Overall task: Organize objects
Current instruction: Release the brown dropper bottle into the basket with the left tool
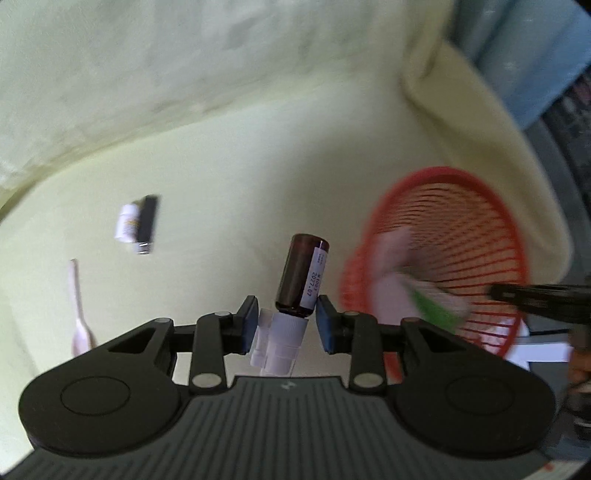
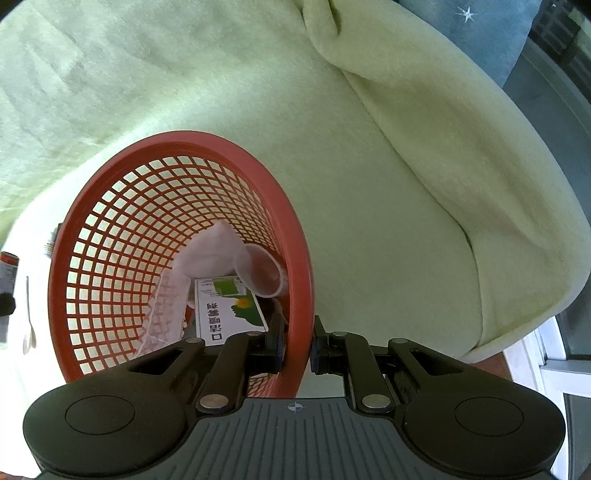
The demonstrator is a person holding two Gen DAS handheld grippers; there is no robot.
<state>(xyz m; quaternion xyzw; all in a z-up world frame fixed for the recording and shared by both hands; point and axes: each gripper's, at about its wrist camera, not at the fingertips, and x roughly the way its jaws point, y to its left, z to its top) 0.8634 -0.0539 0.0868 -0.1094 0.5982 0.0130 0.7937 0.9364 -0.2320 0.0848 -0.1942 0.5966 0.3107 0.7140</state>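
My left gripper (image 1: 287,325) is shut on the white cap of a brown glass bottle (image 1: 301,273) with a white label. The bottle hangs in the air above the pale green cover, just left of the red mesh basket (image 1: 443,171). My right gripper (image 2: 297,347) is shut on the near rim of the red basket (image 2: 184,138), one finger inside and one outside. In the basket lie a white box with green print (image 2: 231,314), a clear plastic cup (image 2: 262,273) and a white pouch (image 2: 210,251).
On the cover to the left lie a small white bottle beside a black stick (image 1: 140,225) and a pink spoon (image 1: 77,306). A padded armrest (image 2: 461,166) rises right of the basket, with a blue cushion (image 2: 472,33) behind it.
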